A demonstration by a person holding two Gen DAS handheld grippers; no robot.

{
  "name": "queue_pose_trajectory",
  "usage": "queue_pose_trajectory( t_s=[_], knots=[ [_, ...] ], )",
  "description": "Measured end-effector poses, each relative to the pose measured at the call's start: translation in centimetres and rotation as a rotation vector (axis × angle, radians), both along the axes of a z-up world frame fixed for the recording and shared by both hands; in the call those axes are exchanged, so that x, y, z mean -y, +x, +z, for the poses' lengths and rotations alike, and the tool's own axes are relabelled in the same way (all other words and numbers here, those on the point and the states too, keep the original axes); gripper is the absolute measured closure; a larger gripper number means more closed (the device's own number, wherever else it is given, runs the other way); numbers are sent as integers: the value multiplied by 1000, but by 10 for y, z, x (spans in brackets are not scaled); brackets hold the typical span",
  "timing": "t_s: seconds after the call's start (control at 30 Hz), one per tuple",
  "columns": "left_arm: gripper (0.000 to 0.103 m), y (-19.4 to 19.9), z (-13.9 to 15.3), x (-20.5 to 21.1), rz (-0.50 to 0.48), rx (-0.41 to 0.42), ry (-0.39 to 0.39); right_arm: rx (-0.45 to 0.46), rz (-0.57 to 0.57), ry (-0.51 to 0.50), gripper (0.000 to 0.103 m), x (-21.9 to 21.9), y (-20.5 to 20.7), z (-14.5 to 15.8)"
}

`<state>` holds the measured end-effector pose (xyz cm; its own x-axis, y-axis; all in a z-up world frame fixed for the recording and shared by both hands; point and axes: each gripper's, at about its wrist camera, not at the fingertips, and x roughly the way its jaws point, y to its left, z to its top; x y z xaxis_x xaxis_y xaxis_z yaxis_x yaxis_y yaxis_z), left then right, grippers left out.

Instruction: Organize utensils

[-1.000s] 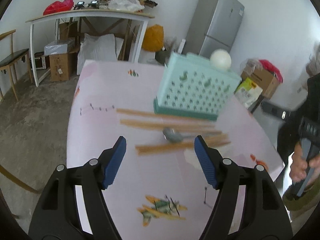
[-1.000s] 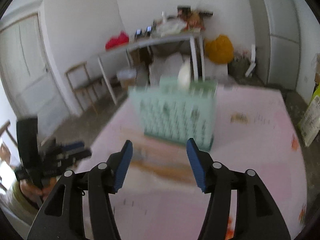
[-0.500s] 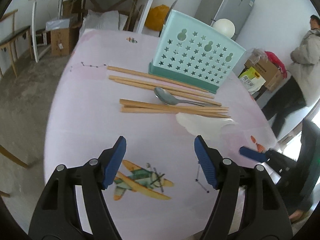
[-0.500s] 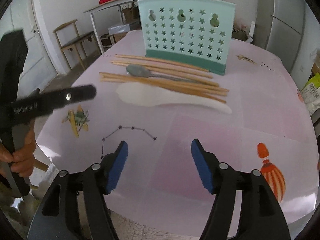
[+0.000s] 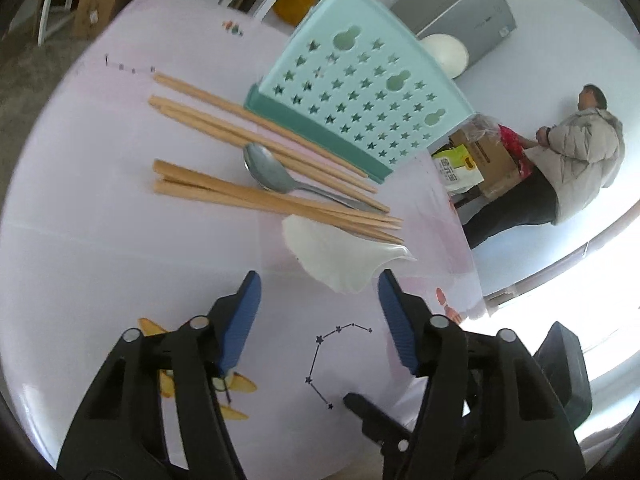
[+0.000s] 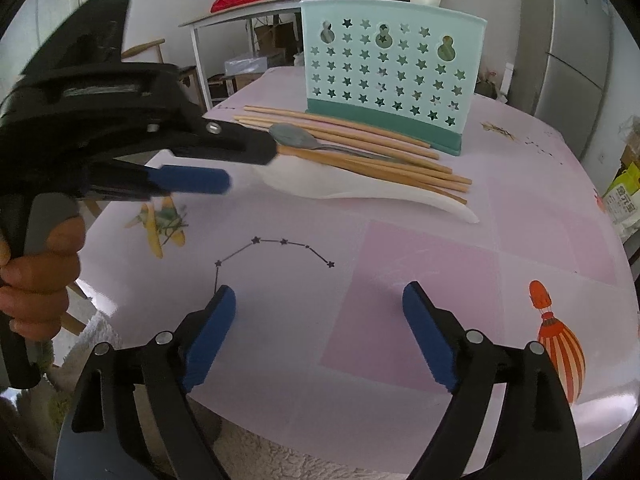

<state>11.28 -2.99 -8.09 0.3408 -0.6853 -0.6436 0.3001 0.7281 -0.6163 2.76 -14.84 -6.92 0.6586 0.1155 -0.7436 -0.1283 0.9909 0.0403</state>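
The mint star-punched holder [image 6: 390, 76] stands upright at the table's [image 6: 420, 280] far side. In front lie wooden chopsticks [image 6: 360, 152], a white ladle [image 6: 360, 190] and a steel spoon [image 6: 300, 138], all lengthwise along its face, bowls leftward. The left gripper [image 5: 316, 296] is closing and the right gripper [image 6: 318, 312] opening, both empty.

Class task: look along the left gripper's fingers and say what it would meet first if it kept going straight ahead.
Most likely the white spoon: its bowl lies just beyond the closing, empty left gripper, with the chopsticks behind. Depth is uncertain; it may touch the table first.
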Motion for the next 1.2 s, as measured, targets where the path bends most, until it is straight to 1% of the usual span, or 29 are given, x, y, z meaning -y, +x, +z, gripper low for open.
queue_pose_trajectory(
  t_s=[0.03,0.07,0.37,0.43,0.53,0.6,0.7,0.83,0.97,1.0,1.1,1.2],
  knots=[
    [51,3,-3,2,-1,-24,-7,2,2,2,19,0,0,0],
    [54,6,-6,4,1,-48,-15,4,3,3,18,1,0,0],
    [72,23,-13,16,6,-134,-44,14,14,14,17,3,-1,-1],
    [77,25,-14,18,12,-148,-42,16,14,16,17,3,-1,-1],
    [90,28,-16,19,26,-168,-27,18,14,17,17,3,-3,-1],
    [97,29,-19,19,36,-178,-18,18,13,18,17,3,-3,0],
    [97,28,-20,15,44,-188,-32,15,12,17,17,3,-2,-1],
    [97,21,-22,3,51,-189,-28,3,9,27,17,8,-2,1],
    [97,12,-20,-14,58,-186,-13,-8,10,54,17,22,-8,7],
    [97,10,-20,-20,62,-185,-11,-2,12,59,17,25,-10,10],
    [97,3,-18,-36,79,-170,5,54,17,56,18,37,-17,30],
    [97,-3,-17,-48,94,-149,20,119,10,83,22,51,-16,56]
  ],
)
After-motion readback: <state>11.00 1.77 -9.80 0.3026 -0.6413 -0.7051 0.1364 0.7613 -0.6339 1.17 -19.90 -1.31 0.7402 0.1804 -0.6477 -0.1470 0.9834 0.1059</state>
